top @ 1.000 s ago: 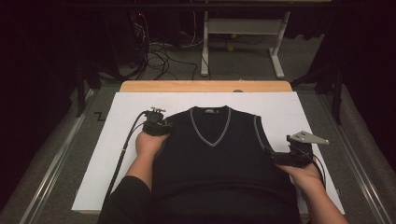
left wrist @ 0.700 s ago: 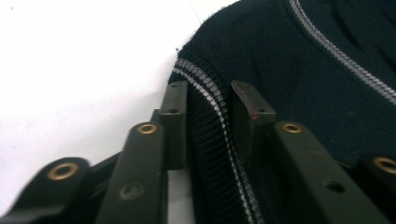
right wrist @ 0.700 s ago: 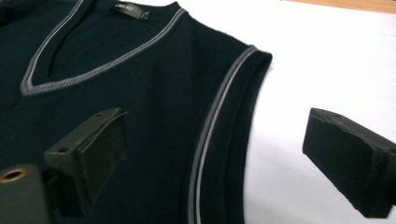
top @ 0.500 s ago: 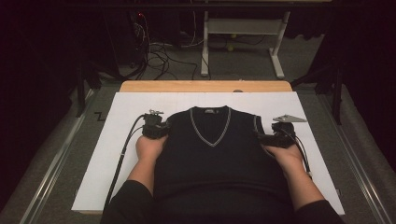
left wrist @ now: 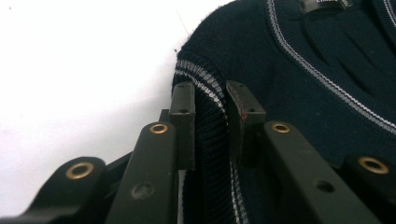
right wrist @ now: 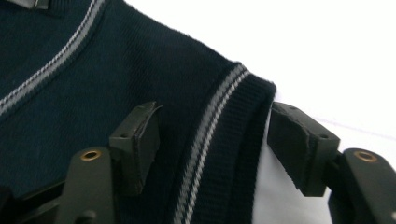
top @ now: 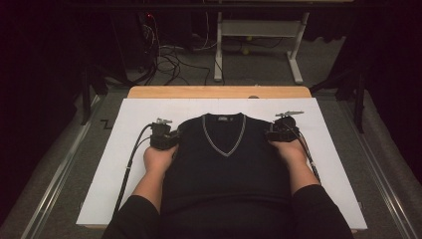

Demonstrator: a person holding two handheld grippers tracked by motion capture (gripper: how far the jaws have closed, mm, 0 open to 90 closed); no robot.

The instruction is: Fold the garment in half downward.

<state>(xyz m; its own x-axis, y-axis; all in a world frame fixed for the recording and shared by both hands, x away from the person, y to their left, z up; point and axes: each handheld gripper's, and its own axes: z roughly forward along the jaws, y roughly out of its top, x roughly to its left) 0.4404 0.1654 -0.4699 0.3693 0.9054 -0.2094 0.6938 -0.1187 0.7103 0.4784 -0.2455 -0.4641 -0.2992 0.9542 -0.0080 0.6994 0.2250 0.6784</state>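
item: dark v-neck vest (top: 224,164), navy knit with pale striped trim, lying flat and face up on the white sheet (top: 124,164) that covers the desk (top: 219,92), neckline toward 12 o'clock, hem toward you at 6.

left gripper (top: 163,135): at the vest's shoulder, about 10 o'clock of the garment. in the left gripper view your jaws are narrowed around the ribbed armhole edge (left wrist: 210,116), close on both sides; whether they actually pinch it, you cannot tell.

right gripper (top: 279,130): at the opposite shoulder, about 2 o'clock. in the right gripper view the jaws stand wide apart, straddling the striped armhole band (right wrist: 219,140), one over the knit, one over the sheet; nothing is held.

likely reason: taking both shoulders evenly suggests a lift or fold from the top.

surroundings: cables (top: 164,55) and a metal frame (top: 259,35) on the floor beyond 12 o'clock, well apart. nothing on the sheet blocks you; each gripper's cable trails back beside your forearm.
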